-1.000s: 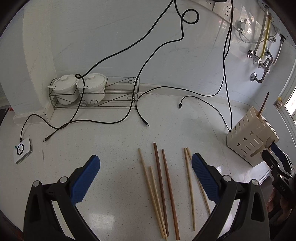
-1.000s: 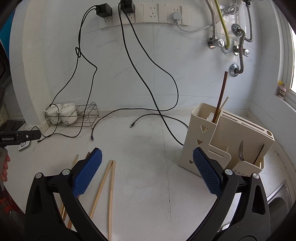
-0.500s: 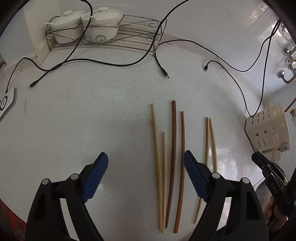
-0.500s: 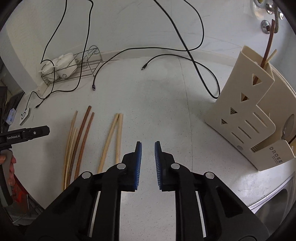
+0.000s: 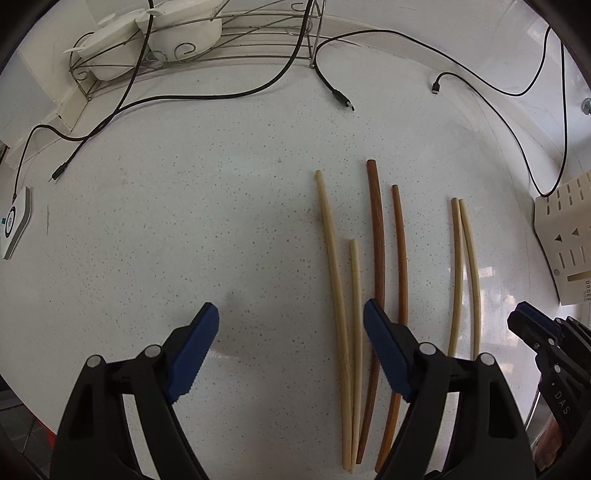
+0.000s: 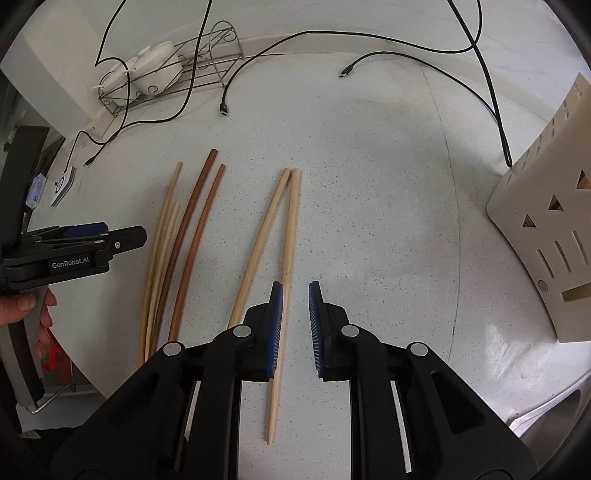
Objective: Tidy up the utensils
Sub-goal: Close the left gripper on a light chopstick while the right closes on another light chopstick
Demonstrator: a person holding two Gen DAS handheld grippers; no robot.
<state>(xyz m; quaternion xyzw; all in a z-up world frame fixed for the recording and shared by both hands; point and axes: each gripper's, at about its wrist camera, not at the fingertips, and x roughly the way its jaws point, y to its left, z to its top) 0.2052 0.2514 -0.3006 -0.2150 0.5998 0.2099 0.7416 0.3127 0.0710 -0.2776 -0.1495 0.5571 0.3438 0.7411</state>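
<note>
White, speckled tabletop (image 5: 184,221) stretches under both of my claws, with black cables (image 5: 221,96) trailing across its far part. Six chopsticks lie on it, and I place everything from the two dark brown chopsticks (image 5: 380,236) in the middle. Just left of them lie two pale chopsticks (image 5: 332,258), one long and one shorter. Well to their right lies a second pale pair (image 6: 291,221), its far tips touching. Farther right stands the cream utensil holder (image 6: 546,229) with its triangular and slotted cut-outs. Far beyond the brown pair, at the wall, a wire rack (image 5: 236,40) carries two white lidded pots (image 5: 184,29).

My left claw (image 5: 290,325) points steeply down with its jaws wide apart and nothing clamped; its right blue pad sits over the near part of the brown pair, its left pad over bare tabletop. My right claw (image 6: 295,321) has its jaws drawn nearly together with only a narrow gap, empty, its left pad just beside the right stick of the second pale pair. A hand (image 6: 22,306) grips the left claw's handle.
</note>
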